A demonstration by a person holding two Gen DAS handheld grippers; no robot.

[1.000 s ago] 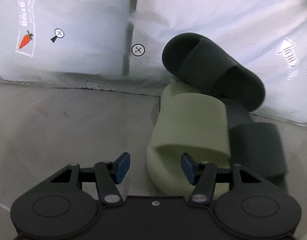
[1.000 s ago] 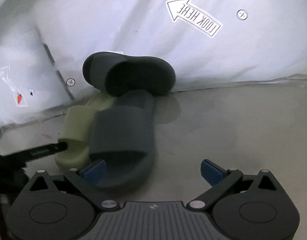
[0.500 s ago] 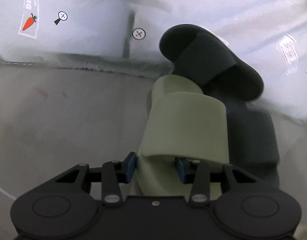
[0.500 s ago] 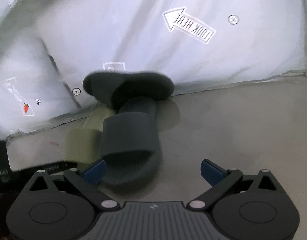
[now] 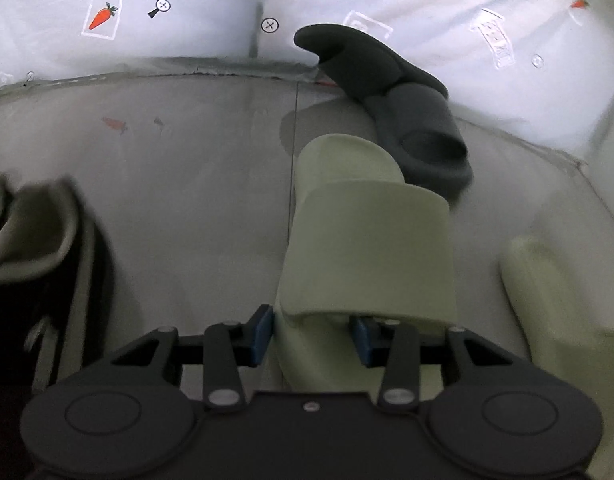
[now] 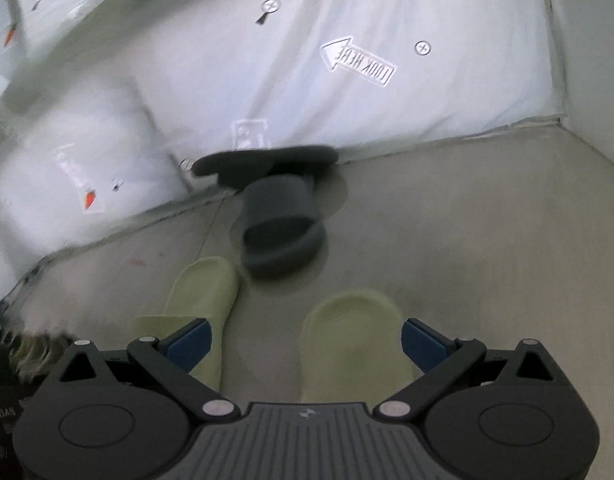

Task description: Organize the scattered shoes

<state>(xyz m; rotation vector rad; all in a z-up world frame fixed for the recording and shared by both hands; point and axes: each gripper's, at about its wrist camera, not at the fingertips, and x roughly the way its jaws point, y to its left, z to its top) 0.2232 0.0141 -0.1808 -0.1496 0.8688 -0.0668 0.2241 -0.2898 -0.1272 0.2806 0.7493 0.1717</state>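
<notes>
- Pale green slide (image 5: 367, 240): smooth matte foam, broad strap; left gripper (image 5: 311, 336) clamps its side wall, above the grey floor (image 5: 187, 200).
- Second green slide (image 6: 355, 344) lies below the right gripper (image 6: 305, 344), whose fingers are spread wide, holding nothing.
- Two dark grey slides (image 6: 279, 224) stacked by the white sheet (image 6: 387, 112), printed "LOOK HERE" arrow (image 6: 359, 62), carrot label (image 5: 101, 16).

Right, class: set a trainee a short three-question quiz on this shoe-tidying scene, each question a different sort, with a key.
1. True or false: the left gripper is shut on a green slipper.
2. How many dark grey slippers lie by the white sheet? A) one B) two C) three
3. Fill in: the right gripper is ____ and holds nothing.

Key: 1 true. 2 B: one slipper lies flat, the other rests on top of it. 3 open.
</notes>
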